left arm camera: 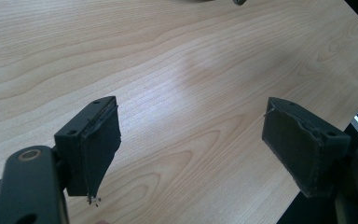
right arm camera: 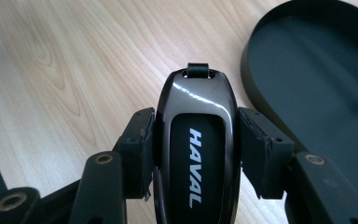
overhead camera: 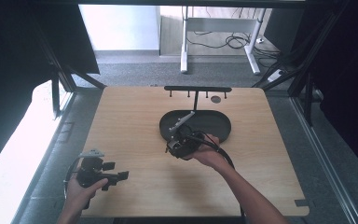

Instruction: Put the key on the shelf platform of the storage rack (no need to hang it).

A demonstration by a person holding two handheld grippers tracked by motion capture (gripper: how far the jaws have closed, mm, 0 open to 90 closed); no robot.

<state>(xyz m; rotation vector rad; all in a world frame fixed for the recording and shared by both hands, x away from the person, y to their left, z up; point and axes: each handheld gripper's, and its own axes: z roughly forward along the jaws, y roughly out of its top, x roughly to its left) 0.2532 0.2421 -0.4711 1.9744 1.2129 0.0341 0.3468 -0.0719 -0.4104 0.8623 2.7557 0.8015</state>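
Observation:
A glossy black car key fob (right arm camera: 196,140) marked HAVAL sits clamped between the two pads of my right gripper (right arm camera: 196,144), held above the wooden table just beside the black oval tray (right arm camera: 317,93). In the high view that right gripper (overhead camera: 181,145) is at the tray's (overhead camera: 216,120) near-left rim. My left gripper (overhead camera: 114,176) rests near the table's front left corner, its jaws wide apart over bare wood. In the left gripper view the left gripper (left arm camera: 191,144) has nothing between its pads (left arm camera: 100,144).
A black rack (overhead camera: 197,88) with small hooks stands on a post behind the tray at the table's far edge. A dark round disc (overhead camera: 216,99) lies near it. The table edge (left arm camera: 317,154) runs close to the left gripper's right side.

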